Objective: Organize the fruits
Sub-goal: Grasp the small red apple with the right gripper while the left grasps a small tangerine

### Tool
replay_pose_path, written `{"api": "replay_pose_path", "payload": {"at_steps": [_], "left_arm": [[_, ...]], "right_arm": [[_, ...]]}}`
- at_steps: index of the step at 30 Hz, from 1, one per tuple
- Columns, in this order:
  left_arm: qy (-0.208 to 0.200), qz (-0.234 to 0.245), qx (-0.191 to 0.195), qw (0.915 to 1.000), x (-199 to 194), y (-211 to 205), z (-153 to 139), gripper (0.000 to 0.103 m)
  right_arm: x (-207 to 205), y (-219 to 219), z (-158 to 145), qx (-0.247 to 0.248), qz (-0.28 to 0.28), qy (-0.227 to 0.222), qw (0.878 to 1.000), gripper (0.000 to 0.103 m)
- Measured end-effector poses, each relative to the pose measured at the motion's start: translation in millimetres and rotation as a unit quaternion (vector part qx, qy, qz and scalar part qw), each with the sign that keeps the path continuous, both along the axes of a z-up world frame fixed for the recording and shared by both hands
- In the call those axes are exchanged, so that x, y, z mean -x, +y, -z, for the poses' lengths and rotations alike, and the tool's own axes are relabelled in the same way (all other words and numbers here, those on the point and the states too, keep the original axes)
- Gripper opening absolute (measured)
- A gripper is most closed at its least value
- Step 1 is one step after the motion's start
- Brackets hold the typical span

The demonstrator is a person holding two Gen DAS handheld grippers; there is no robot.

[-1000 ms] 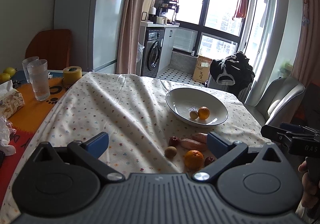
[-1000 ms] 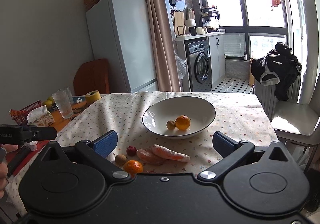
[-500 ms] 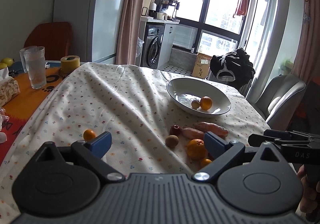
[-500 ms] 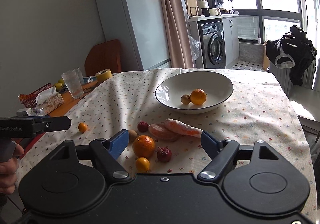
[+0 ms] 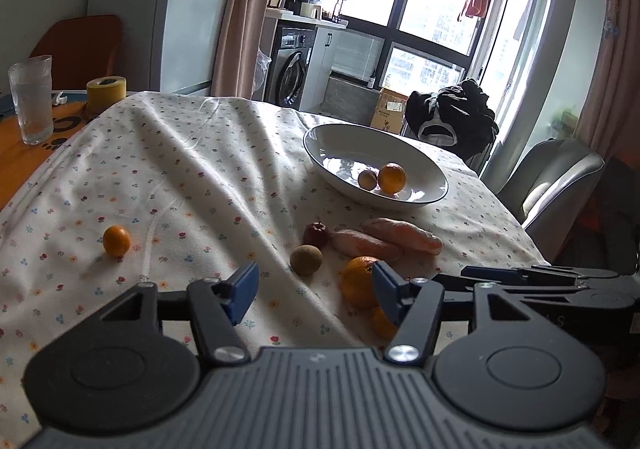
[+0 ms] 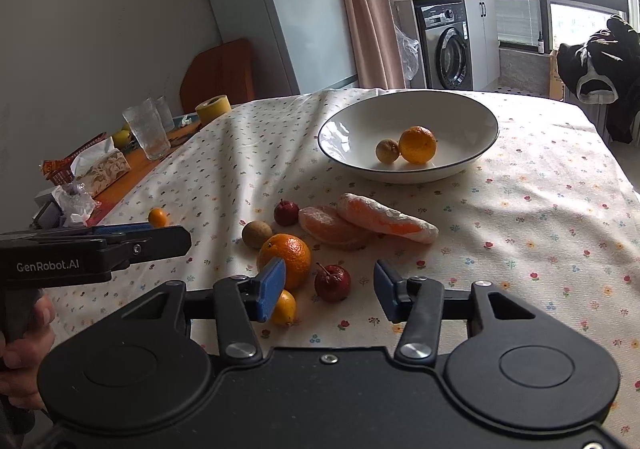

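Both tongs have come lower and nearer the fruit than half a second ago, and the fruit now looms larger in each view. Left tongs (image 5: pixel 314 295) hang wide and empty over the cloth-covered tabletop (image 5: pixel 168 177), the right blue pad just in front of the big orange (image 5: pixel 357 281). Right tongs (image 6: pixel 330 291) are also wide and hold nothing; between the pads sits a small red fruit (image 6: pixel 333 282), with the big orange (image 6: pixel 285 256) and a little yellow-orange fruit (image 6: pixel 285 308) partly hidden behind the left pad.

Just far of the orange lies a brown round fruit (image 6: pixel 257 234), then a second red fruit (image 6: pixel 286 212) touching two peeled segments (image 6: pixel 360 223) that lean on each other. A lone kumquat (image 5: pixel 116 240) sits well apart to the left, near the cloth's edge.

Farther off, right of centre, stands the white bowl (image 6: pixel 476 121), holding an orange (image 6: pixel 417 144) and a small tan fruit (image 6: pixel 387 151) that touch.

At far left, off the cloth, are a glass (image 5: pixel 31 99) and a yellow tape roll (image 5: pixel 106 93). A hand (image 6: pixel 24 345) grips the left tool's handle at the left edge of the right view.
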State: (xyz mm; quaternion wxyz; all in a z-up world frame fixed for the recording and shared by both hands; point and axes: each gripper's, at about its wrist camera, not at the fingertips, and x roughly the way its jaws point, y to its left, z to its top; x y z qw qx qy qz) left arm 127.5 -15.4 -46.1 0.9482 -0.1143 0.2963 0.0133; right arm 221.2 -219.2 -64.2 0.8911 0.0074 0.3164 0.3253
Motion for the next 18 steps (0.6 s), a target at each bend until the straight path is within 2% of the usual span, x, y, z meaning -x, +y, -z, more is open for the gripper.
{"api": "replay_pose_path", "payload": {"at_steps": [13,15,18], "left_arm": [[0.018,0.013,0.012,0.9997,-16,-11,16,0.034],[0.022,0.017,0.015,0.9995,-18,-14,18,0.031],[0.025,0.025,0.013,0.9993,-19,-19,19,0.030]], "right_arm": [[-19,9,17,0.009,-0.017,0.021,1.000,0.041],[-21,12,21,0.015,-0.024,0.025,0.999,0.025],[-21,11,26,0.011,-0.030,0.030,0.999,0.021]]}}
